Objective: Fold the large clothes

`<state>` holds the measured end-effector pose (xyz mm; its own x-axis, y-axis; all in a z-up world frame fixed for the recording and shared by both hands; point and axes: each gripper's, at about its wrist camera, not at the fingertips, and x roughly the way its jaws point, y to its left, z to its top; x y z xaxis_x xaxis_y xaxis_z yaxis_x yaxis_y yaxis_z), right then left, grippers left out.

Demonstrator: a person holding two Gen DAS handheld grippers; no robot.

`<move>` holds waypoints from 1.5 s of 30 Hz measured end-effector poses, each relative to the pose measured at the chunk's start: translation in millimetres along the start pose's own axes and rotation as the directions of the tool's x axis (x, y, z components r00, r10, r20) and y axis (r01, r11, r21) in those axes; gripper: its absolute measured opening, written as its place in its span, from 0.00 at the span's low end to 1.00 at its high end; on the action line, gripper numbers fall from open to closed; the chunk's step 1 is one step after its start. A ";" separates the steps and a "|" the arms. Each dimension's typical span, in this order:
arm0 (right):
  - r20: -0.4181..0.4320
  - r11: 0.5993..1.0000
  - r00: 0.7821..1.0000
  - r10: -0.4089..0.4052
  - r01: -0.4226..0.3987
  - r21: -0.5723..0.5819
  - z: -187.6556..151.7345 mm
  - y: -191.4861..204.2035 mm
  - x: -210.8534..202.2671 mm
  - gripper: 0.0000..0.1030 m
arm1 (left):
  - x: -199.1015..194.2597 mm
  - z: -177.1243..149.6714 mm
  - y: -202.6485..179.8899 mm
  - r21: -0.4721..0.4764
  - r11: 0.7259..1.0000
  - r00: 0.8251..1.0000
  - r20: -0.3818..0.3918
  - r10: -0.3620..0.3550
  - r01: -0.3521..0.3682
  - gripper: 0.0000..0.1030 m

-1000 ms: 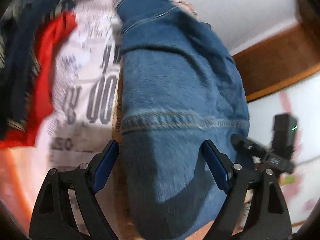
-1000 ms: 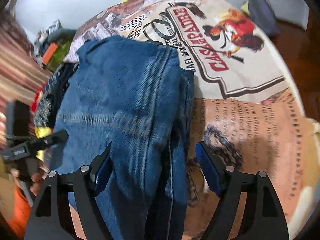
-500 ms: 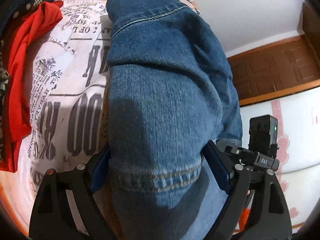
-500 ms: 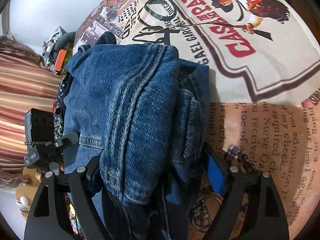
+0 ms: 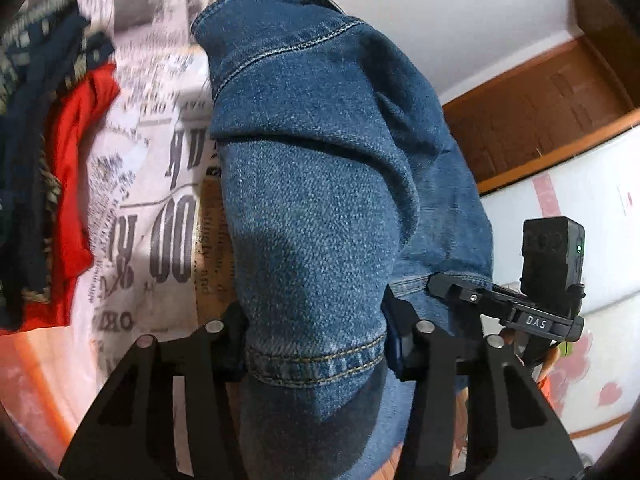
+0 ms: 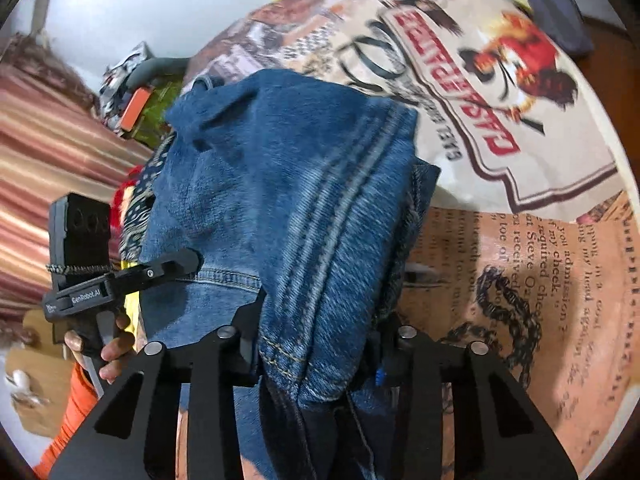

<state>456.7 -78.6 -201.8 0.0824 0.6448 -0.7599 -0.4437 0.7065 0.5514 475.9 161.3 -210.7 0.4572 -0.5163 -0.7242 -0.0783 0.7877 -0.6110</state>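
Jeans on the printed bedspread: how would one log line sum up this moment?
jeans: folded, on bedspread | left claw: closing on jeans | right claw: closing on jeans

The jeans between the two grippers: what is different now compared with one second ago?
Both grippers have closed in: the left gripper and the right gripper now pinch bunched folds of the jeans, and their jaws are closing. Earlier the denim lay loosely between open jaws. The printed sheet underneath stayed as it was.

Jeans (image 5: 320,208) on printed bedspread (image 5: 160,200), clothes pile (image 5: 44,184) left of them
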 end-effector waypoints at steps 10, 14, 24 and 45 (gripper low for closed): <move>0.091 0.995 0.996 0.007 0.002 -0.099 0.1 78.4 -37.1 0.33 | -108.3 -7.6 -25.3 0.084 0.996 0.988 0.155 -0.025 0.012 0.47; 0.130 0.987 0.991 0.010 0.011 -0.161 5.0 118.5 -40.2 0.33 | -150.4 -10.9 -22.2 0.095 0.995 0.975 0.220 -0.022 0.001 0.47; 0.141 0.970 0.987 0.076 -0.040 -0.241 40.0 194.3 3.8 0.33 | -237.7 7.7 38.2 0.041 0.997 0.941 0.334 0.045 -0.063 0.47; 0.029 0.983 0.991 0.129 -0.124 -0.139 95.9 216.3 159.5 0.35 | -201.5 69.7 236.9 -0.202 0.972 0.946 0.274 0.171 -0.117 0.51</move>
<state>459.5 205.0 -170.7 0.0506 0.7391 -0.6717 -0.5700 0.5736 0.5883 427.0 475.3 -187.2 0.6619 -0.2620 -0.7023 -0.3087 0.7585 -0.5739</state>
